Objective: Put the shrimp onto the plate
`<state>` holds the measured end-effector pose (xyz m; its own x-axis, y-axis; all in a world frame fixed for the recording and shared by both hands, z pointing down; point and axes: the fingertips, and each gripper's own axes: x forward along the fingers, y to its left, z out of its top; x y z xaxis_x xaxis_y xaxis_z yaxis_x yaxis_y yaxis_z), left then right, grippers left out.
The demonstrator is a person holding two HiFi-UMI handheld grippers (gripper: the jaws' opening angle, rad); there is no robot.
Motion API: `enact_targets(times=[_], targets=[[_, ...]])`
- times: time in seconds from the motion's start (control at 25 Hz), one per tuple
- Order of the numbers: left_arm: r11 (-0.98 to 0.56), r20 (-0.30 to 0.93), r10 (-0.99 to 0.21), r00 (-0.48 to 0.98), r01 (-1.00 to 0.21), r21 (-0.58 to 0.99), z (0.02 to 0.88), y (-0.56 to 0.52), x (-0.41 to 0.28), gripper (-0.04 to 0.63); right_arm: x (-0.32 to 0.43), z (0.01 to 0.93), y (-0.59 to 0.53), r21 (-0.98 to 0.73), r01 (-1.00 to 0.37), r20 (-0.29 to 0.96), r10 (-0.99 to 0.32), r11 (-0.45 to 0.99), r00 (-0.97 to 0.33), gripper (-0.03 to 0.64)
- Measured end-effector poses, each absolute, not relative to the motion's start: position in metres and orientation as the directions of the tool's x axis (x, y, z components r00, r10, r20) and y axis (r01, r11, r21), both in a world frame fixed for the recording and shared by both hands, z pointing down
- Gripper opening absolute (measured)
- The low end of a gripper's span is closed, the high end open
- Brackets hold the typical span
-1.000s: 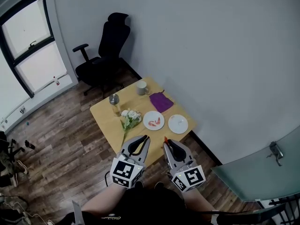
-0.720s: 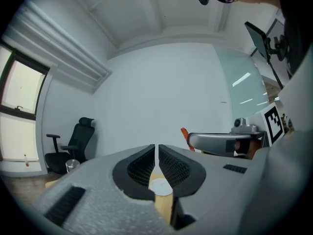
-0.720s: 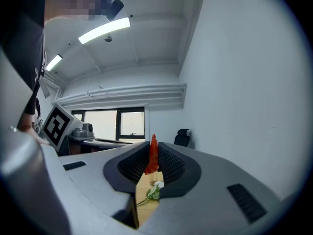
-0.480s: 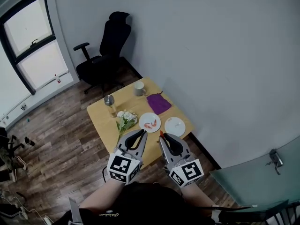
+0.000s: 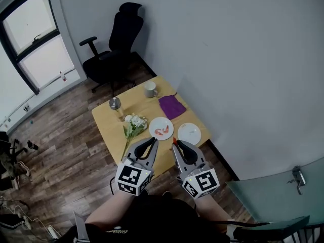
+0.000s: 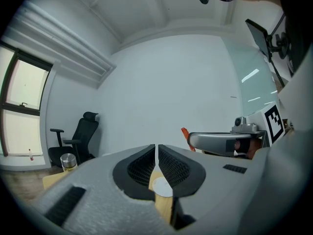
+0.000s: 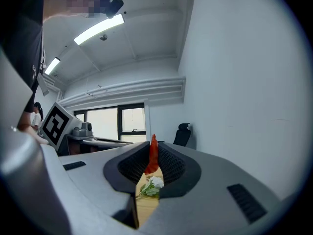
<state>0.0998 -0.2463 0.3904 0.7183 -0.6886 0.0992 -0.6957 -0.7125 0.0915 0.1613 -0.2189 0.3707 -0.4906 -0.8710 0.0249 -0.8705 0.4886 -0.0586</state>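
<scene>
My right gripper [image 5: 175,144] is shut on an orange-red shrimp [image 7: 152,154], whose tip [image 5: 174,140] sticks out past the jaws. It hangs above the near edge of the wooden table [image 5: 109,125]. A white plate [image 5: 161,128] on the table holds two shrimp [image 5: 161,131]. A second white plate [image 5: 189,133] lies to its right and looks bare. My left gripper [image 5: 152,142] is shut with nothing between its jaws, level with the right one [image 6: 185,132].
On the table stand a white flower bunch [image 5: 132,124], a glass jar with a metal lid [image 5: 116,106], a white mug [image 5: 150,89] and a purple cloth [image 5: 171,106]. A black office chair [image 5: 113,48] stands beyond the table near the window [image 5: 33,44].
Both grippers have edged forward toward the table, held side by side. The right one keeps its hold on the shrimp.
</scene>
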Motion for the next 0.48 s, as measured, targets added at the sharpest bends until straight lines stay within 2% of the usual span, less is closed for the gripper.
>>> enact_targets(times=[0.48], targets=[[-0.692, 0.181, -0.687, 0.704, -0.71, 0.134, 0.431, -0.271, 0.097, 0.021, 0.154, 0.413, -0.245, -0.116, -0.859, 0.106, -0.853, 0.499, -0.51, 0.054]])
